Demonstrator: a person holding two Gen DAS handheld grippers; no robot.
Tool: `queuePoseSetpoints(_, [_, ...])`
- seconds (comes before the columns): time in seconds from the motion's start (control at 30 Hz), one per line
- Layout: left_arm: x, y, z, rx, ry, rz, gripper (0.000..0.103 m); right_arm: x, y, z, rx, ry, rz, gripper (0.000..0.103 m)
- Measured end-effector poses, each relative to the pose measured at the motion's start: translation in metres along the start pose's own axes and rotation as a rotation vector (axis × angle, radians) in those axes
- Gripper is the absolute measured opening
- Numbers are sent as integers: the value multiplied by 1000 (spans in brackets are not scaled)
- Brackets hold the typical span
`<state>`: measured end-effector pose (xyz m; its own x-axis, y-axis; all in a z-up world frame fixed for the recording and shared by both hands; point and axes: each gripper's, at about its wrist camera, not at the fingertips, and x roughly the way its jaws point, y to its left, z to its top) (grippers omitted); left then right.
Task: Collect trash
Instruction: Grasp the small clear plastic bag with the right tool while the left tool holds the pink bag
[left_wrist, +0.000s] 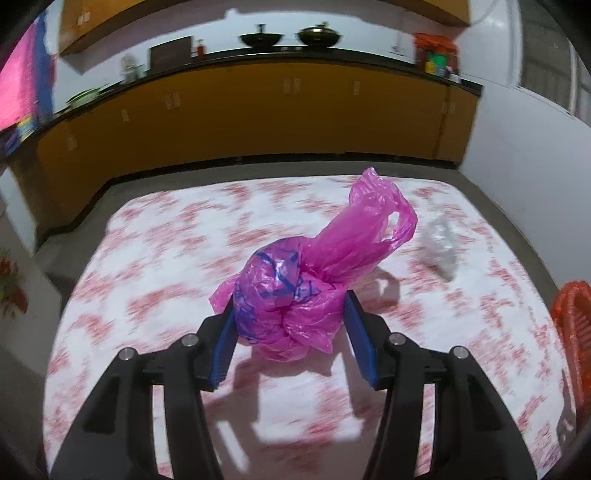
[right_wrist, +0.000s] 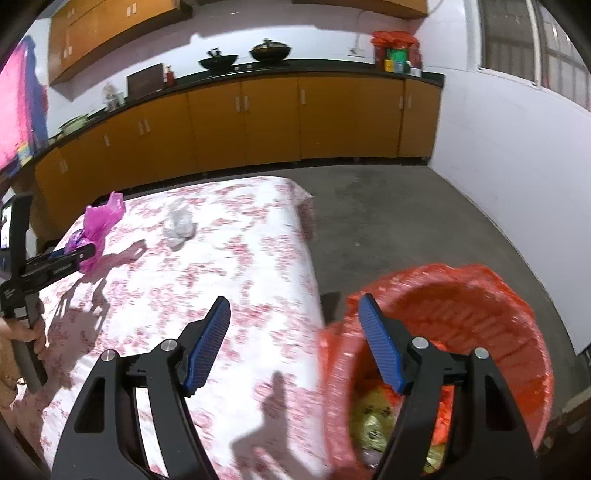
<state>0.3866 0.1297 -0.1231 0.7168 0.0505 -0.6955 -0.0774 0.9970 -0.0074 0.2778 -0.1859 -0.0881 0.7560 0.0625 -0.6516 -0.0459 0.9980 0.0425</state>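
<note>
The left gripper (left_wrist: 290, 314) was held low over the bench (left_wrist: 147, 266), which was covered with a white cloth printed with red flowers, and it was pointed forward toward the far edge. Between its blue ribbed pads (left_wrist: 226, 339) a crumpled magenta plastic bag with blue print (left_wrist: 288, 295) was pinched, the jaws being closed partway onto the bundled body of the bag. A loose twisted tail of the bag was seen rising up and to the right beyond the pads. In the right wrist view, the same gripper was seen at the far left, level and raised above the cloth, with the bag (right_wrist: 96, 229) carried at its tip and a shadow cast on the cloth beneath it.

The right gripper (right_wrist: 293, 325) was held at the right edge of the bench, tilted downward, with its jaws spread wide and nothing between them. One blue pad was seen over the cloth and the other over the rim of a round orange plastic bin lined with an orange bag (right_wrist: 480, 314), which stood beside the bench. Yellowish wrappers (right_wrist: 373, 417) were seen inside the bin.

Farther along the bench, a crumpled clear plastic piece (right_wrist: 179, 225) was lying on the cloth, apart from the magenta bag. Beyond the bench, orange kitchen cabinets (right_wrist: 258, 122) under a dark countertop were seen, with two dark woks (right_wrist: 243, 57) set on top.
</note>
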Motion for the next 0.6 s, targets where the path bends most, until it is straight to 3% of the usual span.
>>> queuePoseSetpoints(0.43, [-20,84,-16,-154,5,107,54,65,81,32,-68,11,94,72])
queuePoseSetpoints(0.6, [-22,100,-15,-209,-12,128,54,106,107,51,-53,34,97,64])
